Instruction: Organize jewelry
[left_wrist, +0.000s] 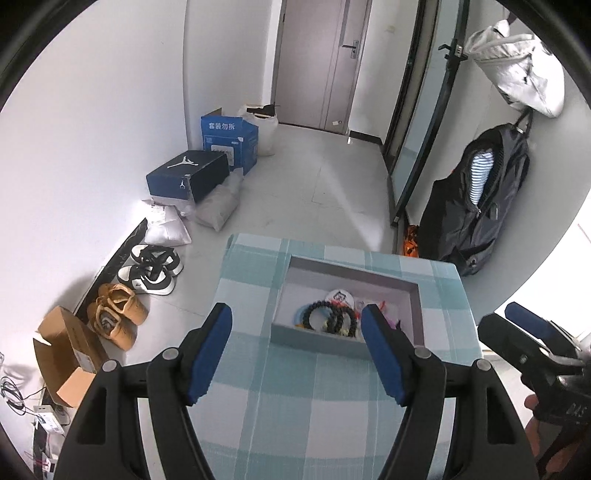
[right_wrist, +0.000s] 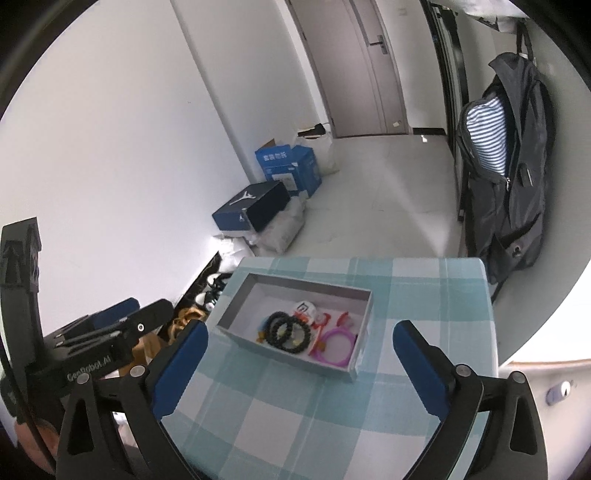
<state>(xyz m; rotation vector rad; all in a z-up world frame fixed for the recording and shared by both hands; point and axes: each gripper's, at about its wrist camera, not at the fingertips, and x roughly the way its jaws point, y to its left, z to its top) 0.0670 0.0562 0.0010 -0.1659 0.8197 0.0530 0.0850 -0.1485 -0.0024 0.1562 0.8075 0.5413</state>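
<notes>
A shallow grey box (left_wrist: 312, 338) (right_wrist: 240, 295) sits on a small table with a teal checked cloth (left_wrist: 314, 406) (right_wrist: 295, 413). Inside lie black bead bracelets (left_wrist: 332, 317) (right_wrist: 286, 332), a pink cord bracelet (right_wrist: 336, 349), red and orange pieces (right_wrist: 323, 319) and a round white badge (left_wrist: 340, 297) (right_wrist: 306, 307). My left gripper (left_wrist: 297, 350) is open and empty, held above the cloth just short of the box. My right gripper (right_wrist: 299, 365) is open and empty, above the cloth near the box's front. Each gripper shows at the edge of the other's view.
On the floor left of the table stand shoes (left_wrist: 151, 269), tan shoes (left_wrist: 116, 314), a cardboard box (left_wrist: 66, 358), a black shoe box (left_wrist: 188, 175) and a blue carton (left_wrist: 229, 142). A dark backpack (left_wrist: 476, 199) (right_wrist: 506, 166) hangs at the right wall.
</notes>
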